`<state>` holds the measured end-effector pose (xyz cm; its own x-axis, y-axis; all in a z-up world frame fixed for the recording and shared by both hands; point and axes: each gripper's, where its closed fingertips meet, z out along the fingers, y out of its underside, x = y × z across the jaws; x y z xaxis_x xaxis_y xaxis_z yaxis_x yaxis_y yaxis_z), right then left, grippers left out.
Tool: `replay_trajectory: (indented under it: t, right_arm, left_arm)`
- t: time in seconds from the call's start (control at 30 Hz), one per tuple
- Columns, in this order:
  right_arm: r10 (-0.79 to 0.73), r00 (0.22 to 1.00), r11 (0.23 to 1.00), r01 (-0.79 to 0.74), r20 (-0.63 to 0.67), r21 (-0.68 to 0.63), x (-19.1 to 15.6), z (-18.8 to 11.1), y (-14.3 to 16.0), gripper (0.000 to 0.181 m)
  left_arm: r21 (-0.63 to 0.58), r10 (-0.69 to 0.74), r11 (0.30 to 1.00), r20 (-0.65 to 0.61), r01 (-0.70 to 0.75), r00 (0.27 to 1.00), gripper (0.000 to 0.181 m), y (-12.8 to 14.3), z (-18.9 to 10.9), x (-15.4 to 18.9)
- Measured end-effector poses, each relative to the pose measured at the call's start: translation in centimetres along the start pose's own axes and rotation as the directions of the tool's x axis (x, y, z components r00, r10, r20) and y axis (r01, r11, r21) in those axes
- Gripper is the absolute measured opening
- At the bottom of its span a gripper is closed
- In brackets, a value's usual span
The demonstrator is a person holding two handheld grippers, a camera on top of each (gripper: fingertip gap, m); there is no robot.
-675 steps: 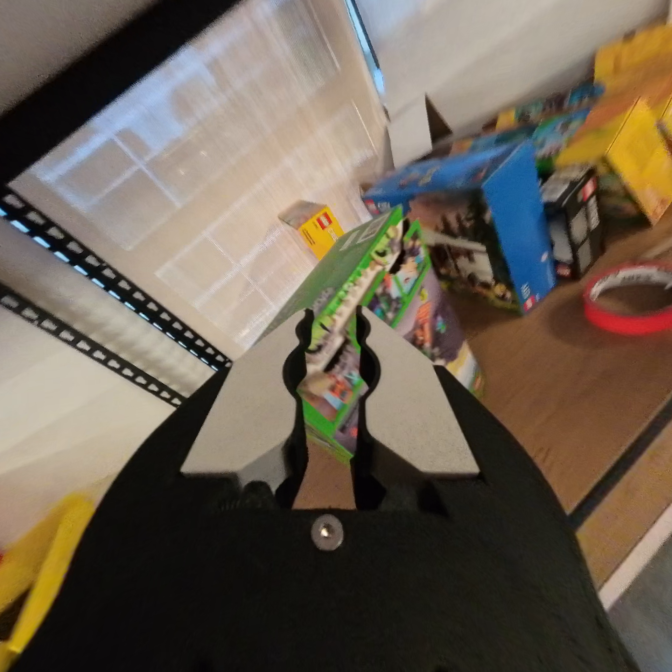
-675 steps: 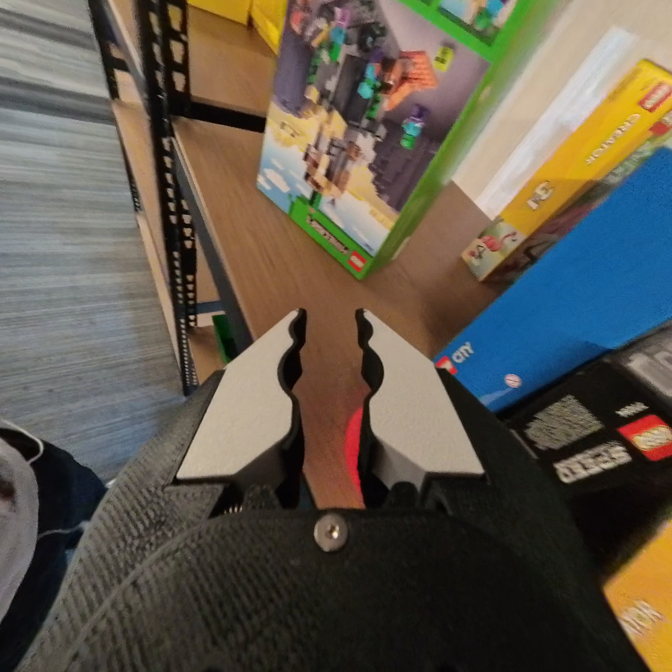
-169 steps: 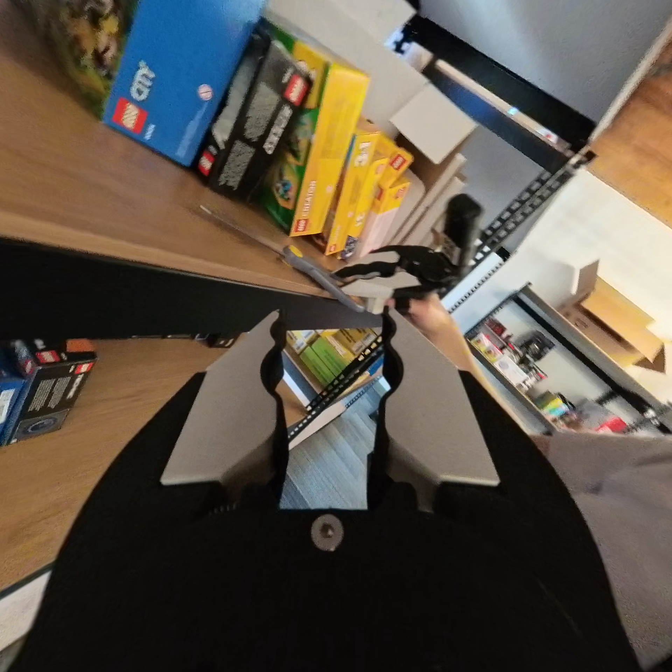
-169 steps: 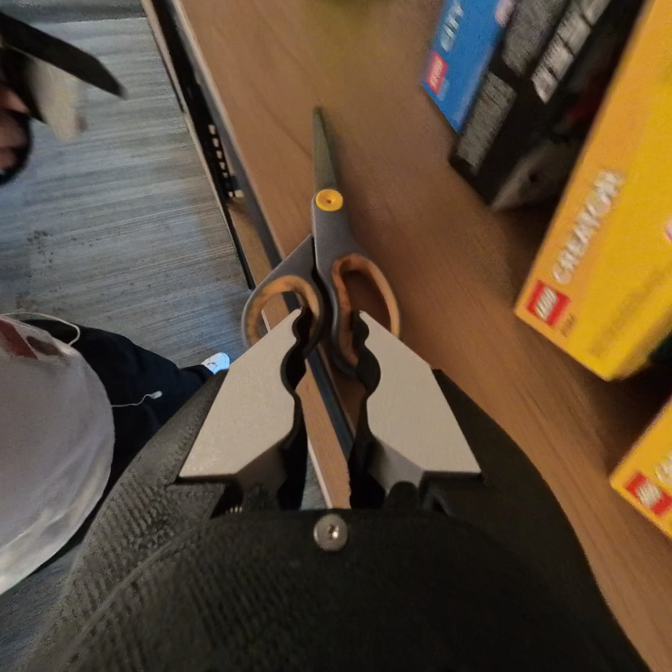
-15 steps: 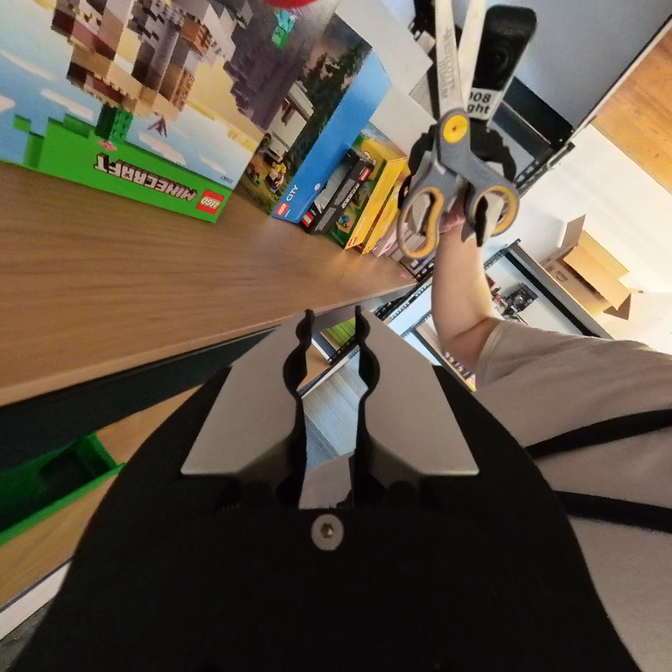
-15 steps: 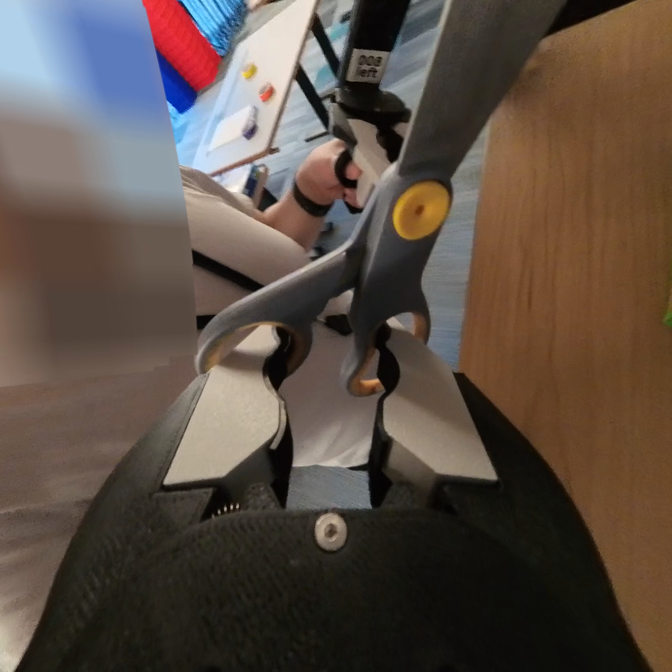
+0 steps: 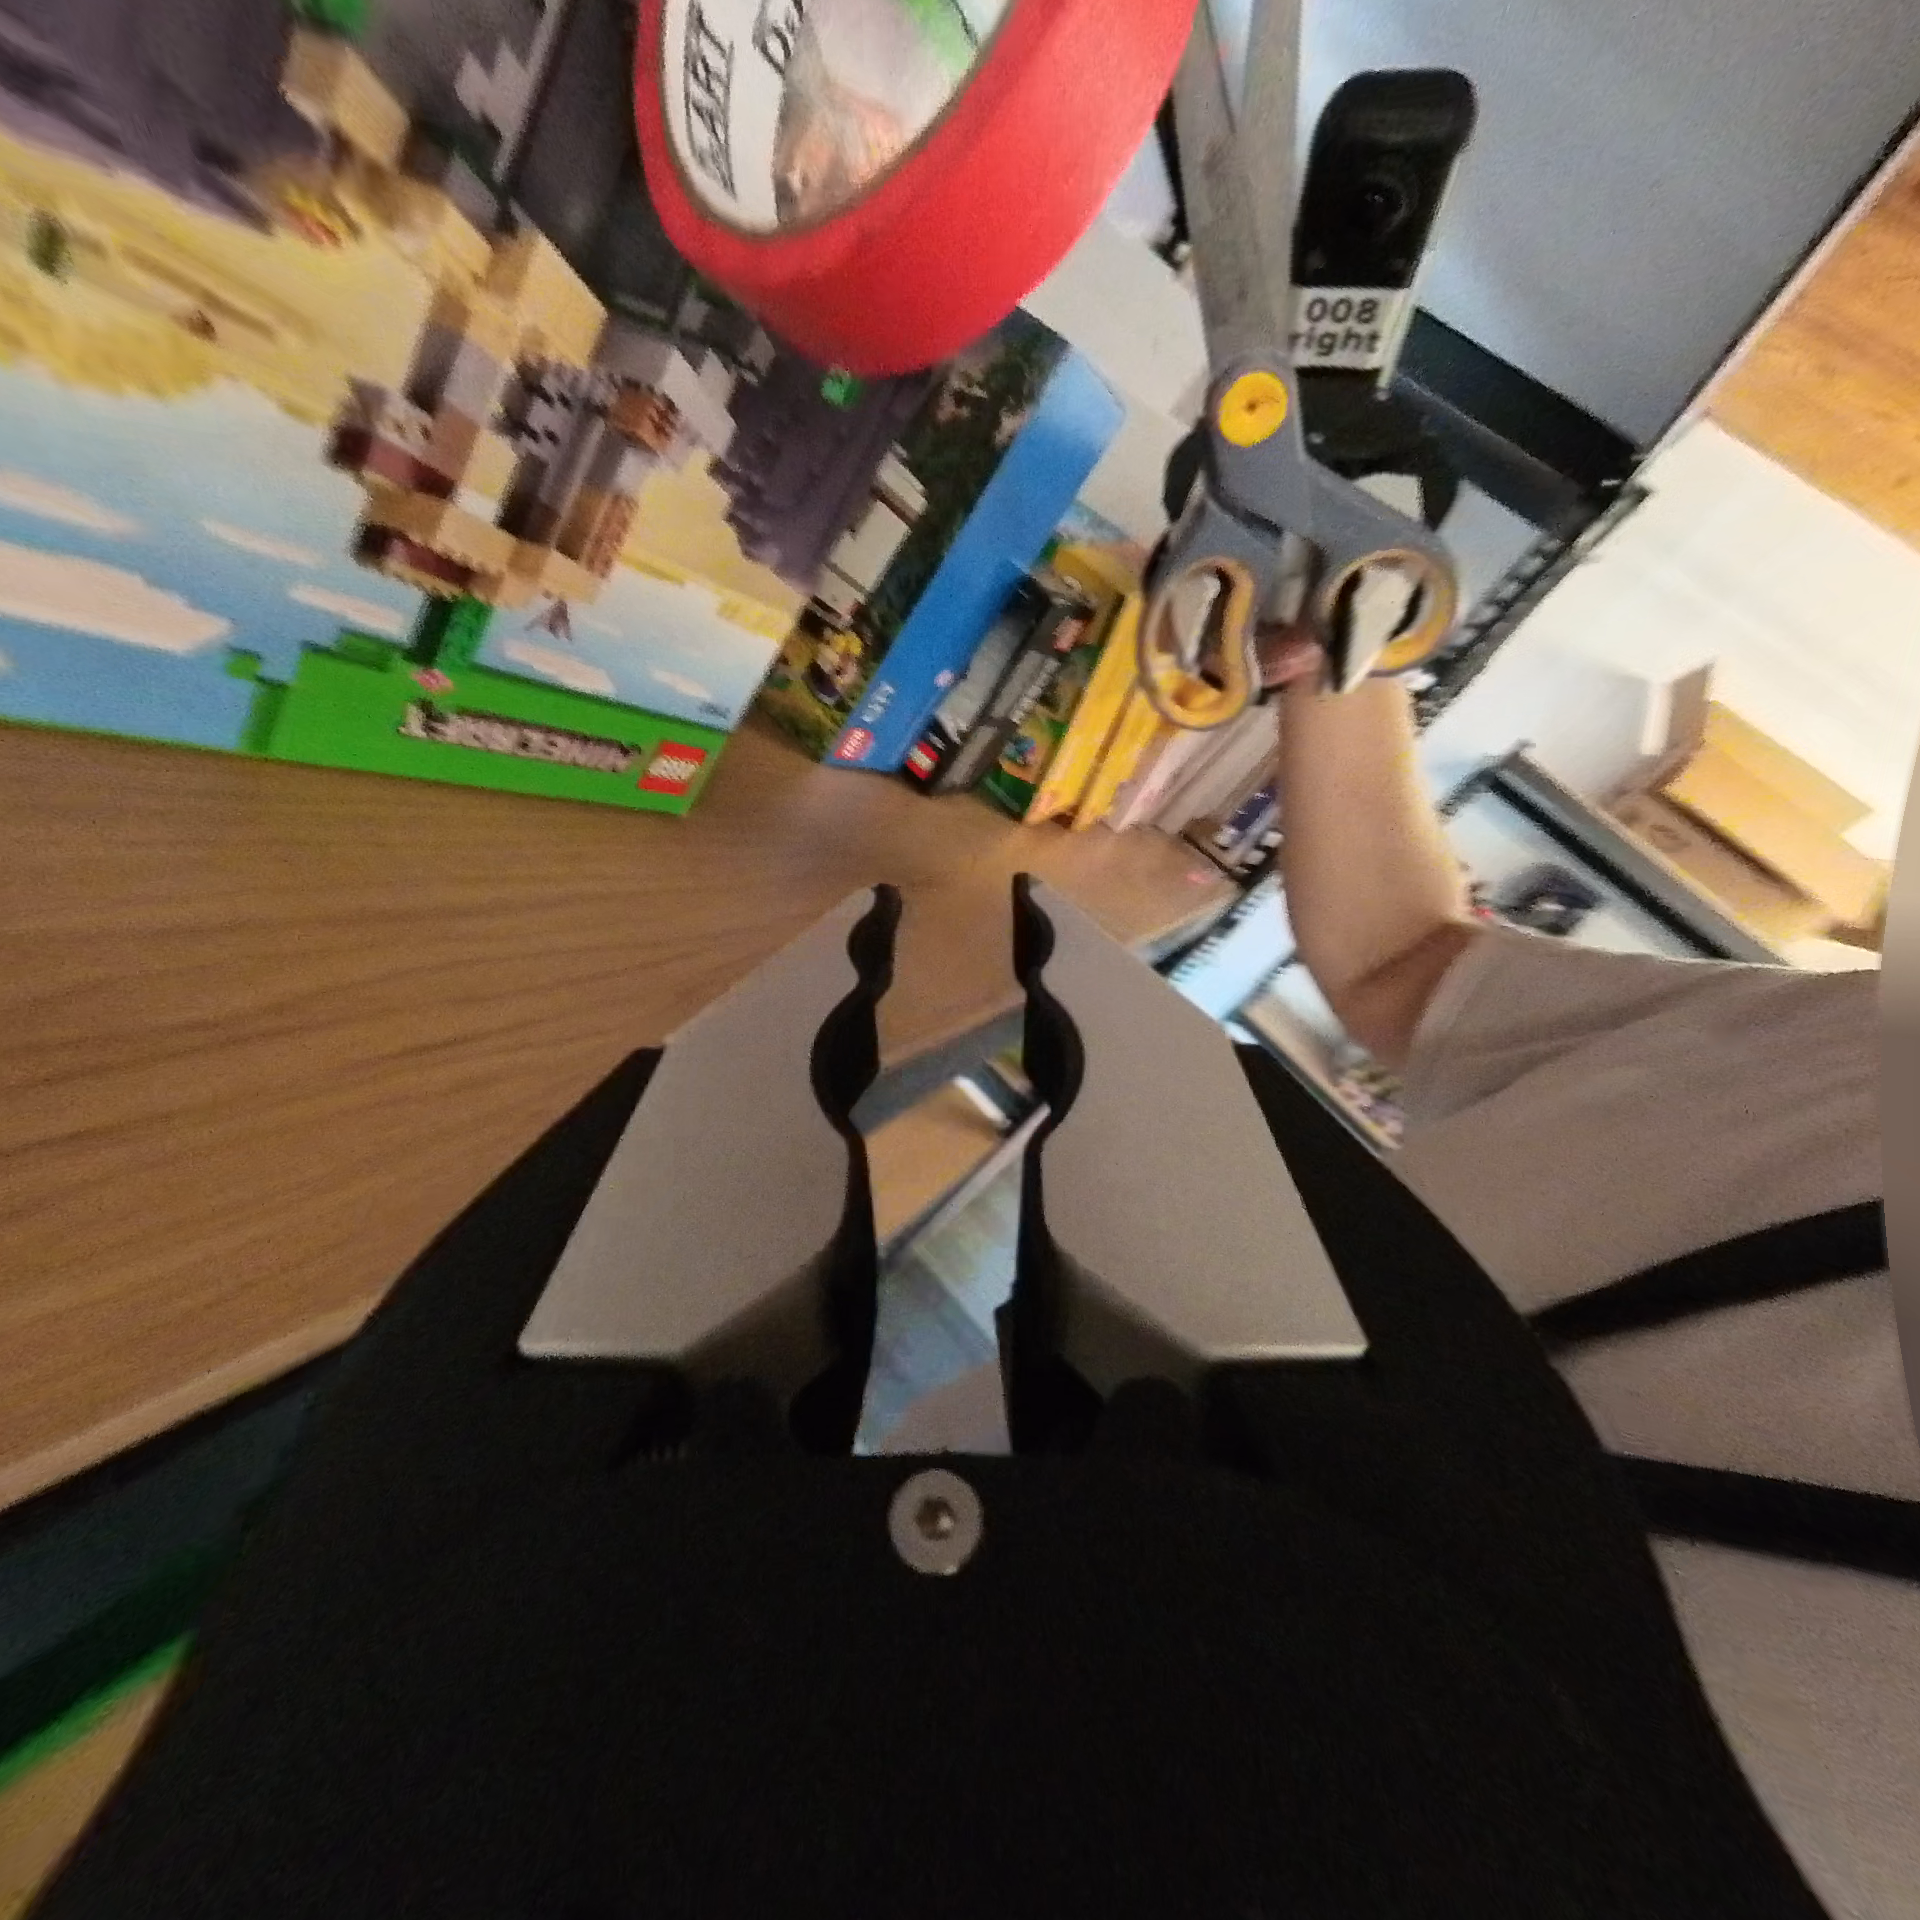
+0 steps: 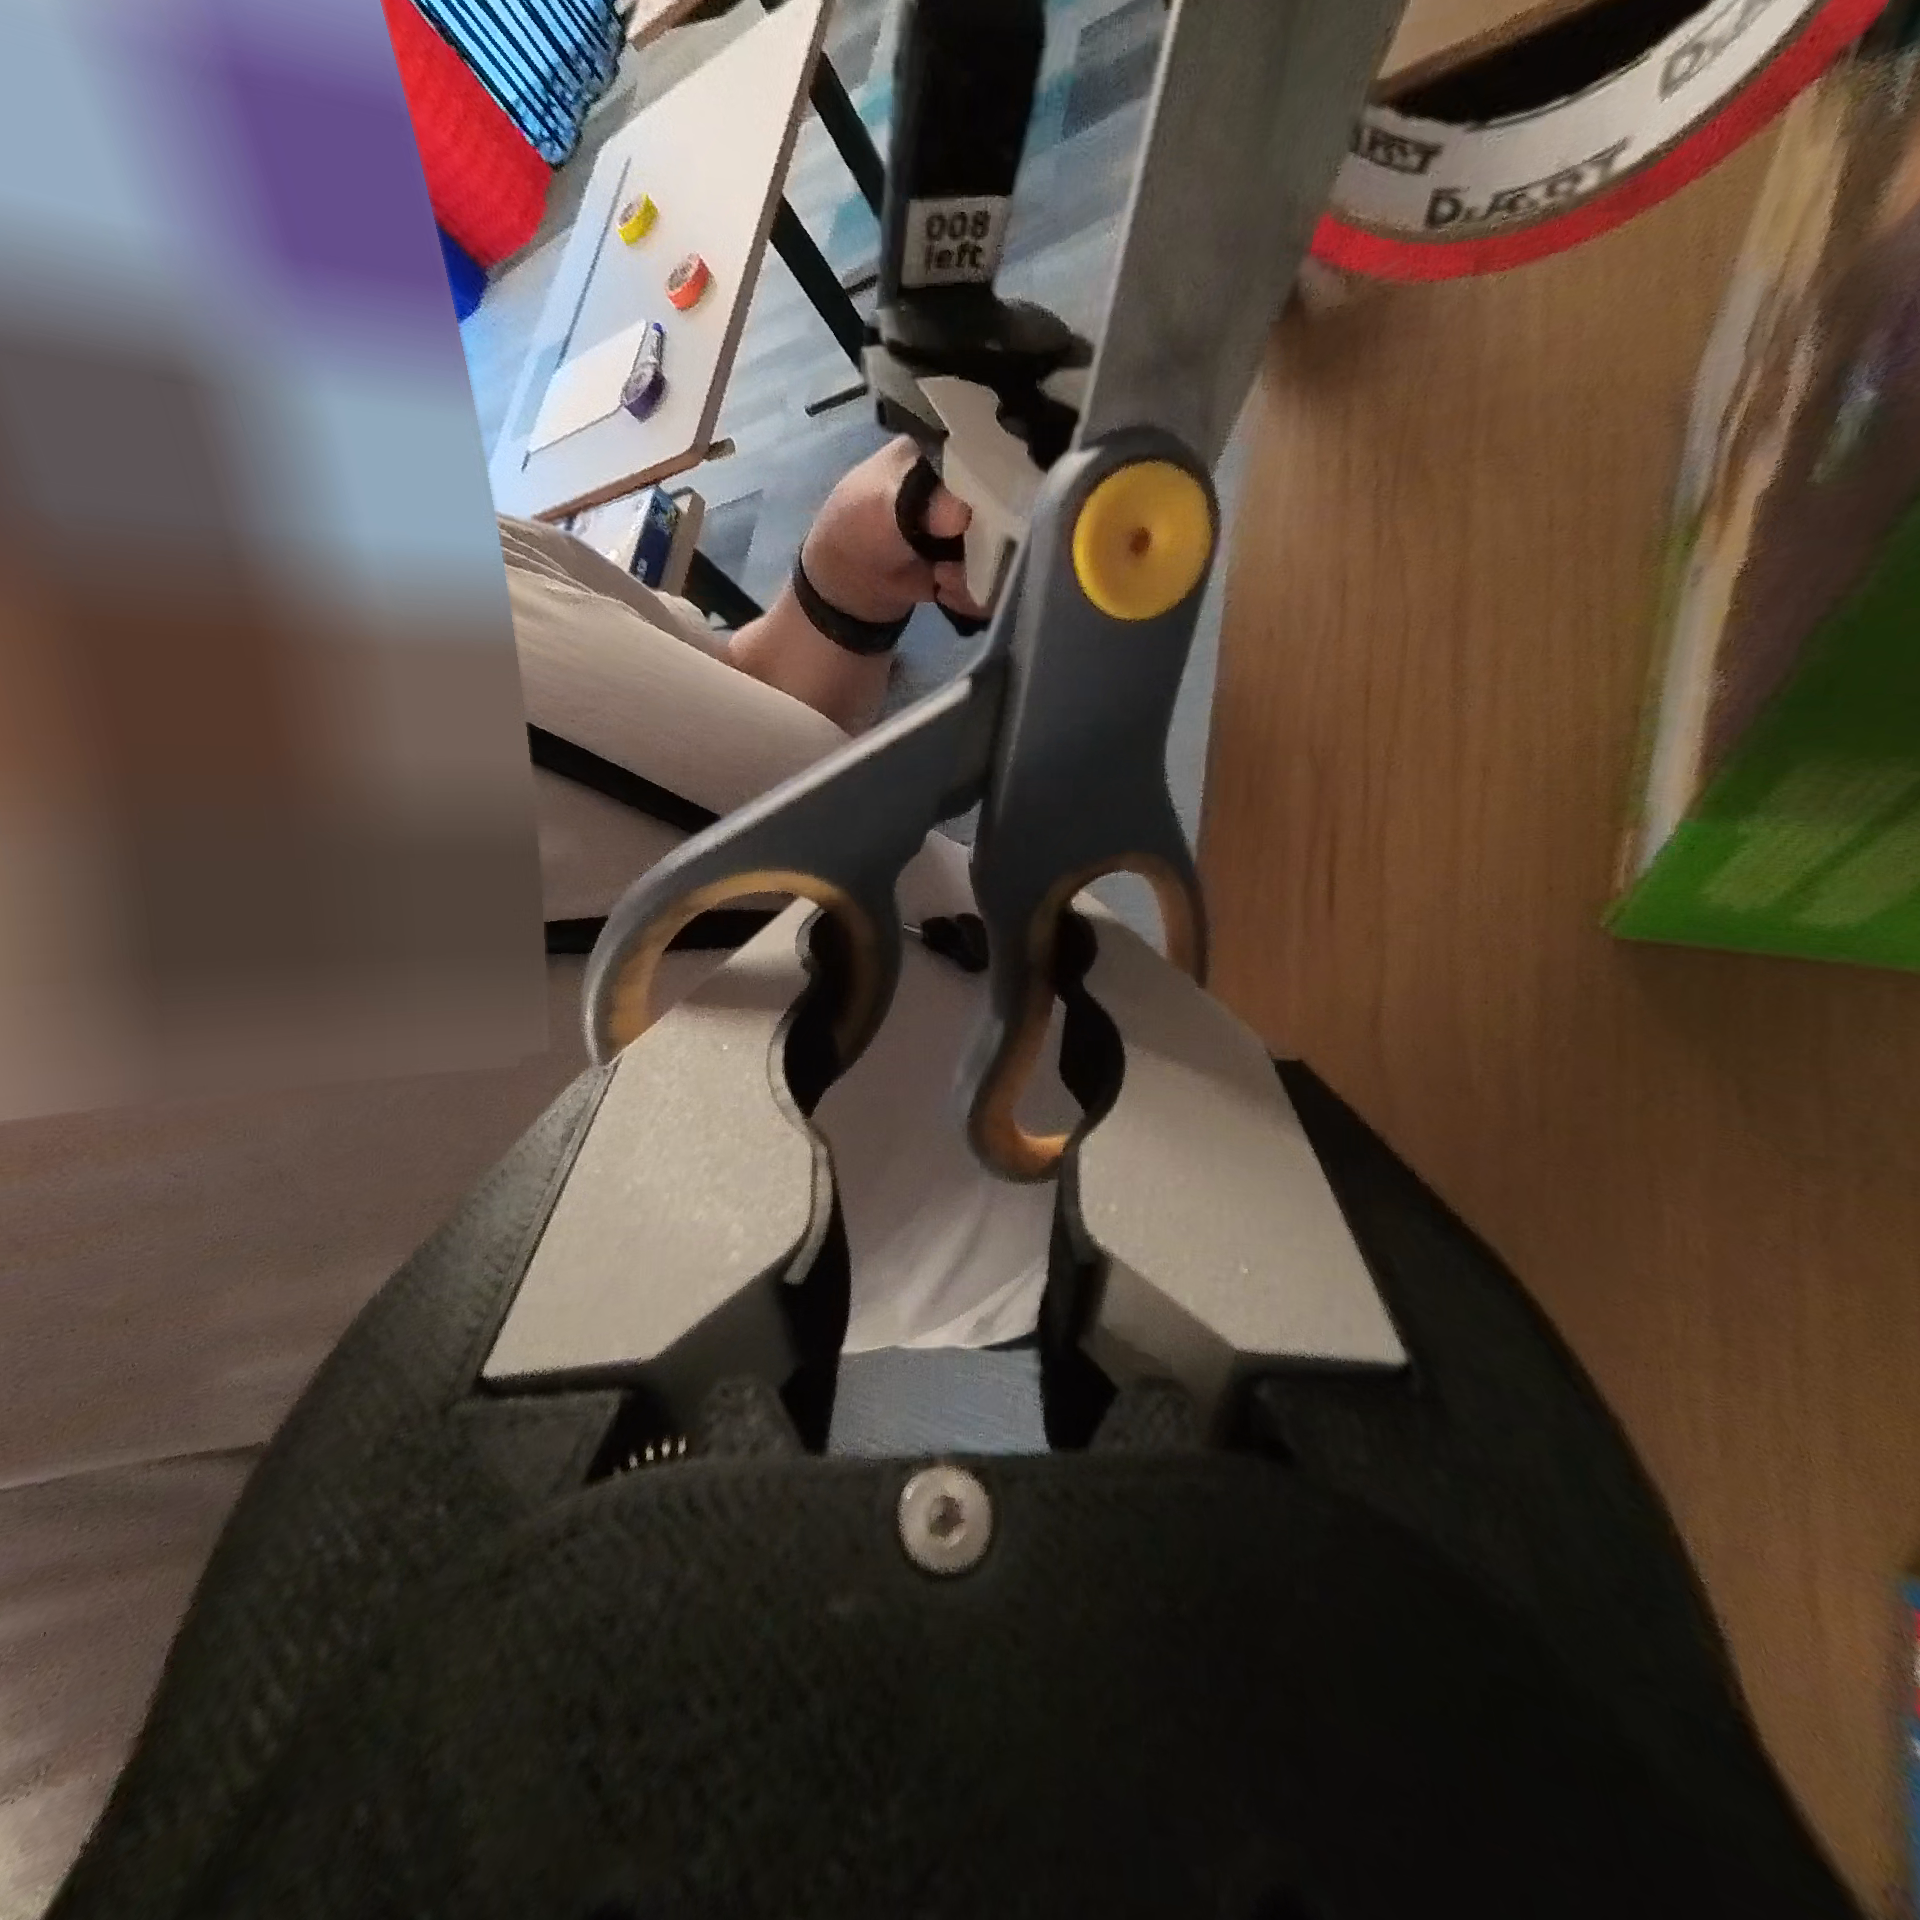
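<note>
Your right gripper (image 8: 940,997) has its fingers threaded through the two handle loops of the grey scissors (image 8: 1049,727), one finger in each loop, carrying them with the blades pointing away from you. The yellow pivot (image 8: 1143,540) sits just beyond the fingertips. The blades run past the edge of the red tape roll (image 8: 1558,223) at the far right; contact can't be made out.

Your left gripper (image 7: 948,904) grasps nothing: its jaws stand a little apart with only the wooden shelf (image 7: 312,987) seen through the gap. From this side the scissors (image 7: 1283,520) hang at upper right, with the tape roll (image 7: 894,187) just to their left. Behind the tape roll stands a green-edged toy box (image 7: 364,520), and a blue box (image 7: 987,540) and smaller boxes stand farther along the shelf.
</note>
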<state>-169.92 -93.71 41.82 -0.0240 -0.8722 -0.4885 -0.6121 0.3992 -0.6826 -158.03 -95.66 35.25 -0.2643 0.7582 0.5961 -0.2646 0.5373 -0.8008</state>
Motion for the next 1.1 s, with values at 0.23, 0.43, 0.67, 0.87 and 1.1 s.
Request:
replay_trajectory:
  t: [0.23,0.43,0.67,0.87,1.1]
  right_arm:
    - [0.072,0.997,0.996,-0.07,0.041,-0.05,0.8,-1.6,-0.3,0.037]
    - [0.069,0.998,0.992,-0.07,-0.007,-0.104,2.1,-2.6,-0.9,0.038]
    - [0.088,0.996,0.989,-0.087,0.009,-0.121,2.7,-3.0,-2.0,0.038]
    - [0.089,0.996,0.988,-0.088,0.001,-0.127,3.5,-3.1,-2.3,0.038]
    - [0.077,0.996,0.984,-0.082,-0.036,-0.156,4.4,-3.4,-2.9,0.038]
  left_arm:
    - [0.128,0.328,0.913,0.333,-0.387,0.884,0.039,-5.4,0.8,-1.3]
    - [0.069,0.477,0.804,0.519,-0.591,0.71,0.053,-8.1,2.9,-2.1]
    - [0.032,0.529,0.743,0.585,-0.669,0.615,0.048,-9.8,4.4,-2.2]
    - [0.022,0.544,0.723,0.598,-0.691,0.589,0.028,-10.4,4.8,-1.9]
    - [0.022,0.546,0.721,0.598,-0.693,0.587,0.028,-10.4,4.8,-1.9]
